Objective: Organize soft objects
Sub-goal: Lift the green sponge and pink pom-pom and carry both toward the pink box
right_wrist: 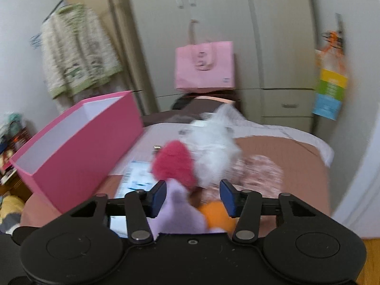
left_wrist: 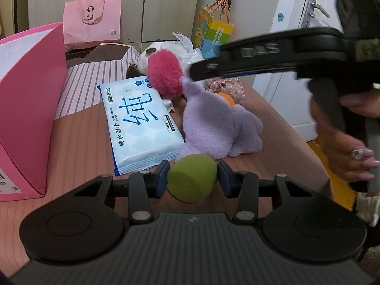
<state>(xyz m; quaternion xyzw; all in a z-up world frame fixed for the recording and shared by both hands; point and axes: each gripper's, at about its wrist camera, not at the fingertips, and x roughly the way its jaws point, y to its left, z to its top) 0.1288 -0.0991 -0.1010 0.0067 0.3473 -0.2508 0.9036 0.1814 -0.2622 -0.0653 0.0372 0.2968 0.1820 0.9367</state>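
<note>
Green sponge (left_wrist: pixel 192 180) between jaws, wipes pack (left_wrist: pixel 141 123) reading "PURE WATER WIPES"

the left gripper (left_wrist: pixel 192 177) points forward and downward, its two blue-padded fingers (left_wrist: pixel 159 178) pressed against either side of a green rounded foam piece (left_wrist: pixel 191 180). the right gripper (right_wrist: pixel 192 196) also tilts downward, jaws partly apart with a lilac plush toy (right_wrist: pixel 180 211) between them; whether the pads press it cannot be told. in the left view the person's right hand (left_wrist: pixel 349 142), a ring on one finger, wraps its black handle.
</note>
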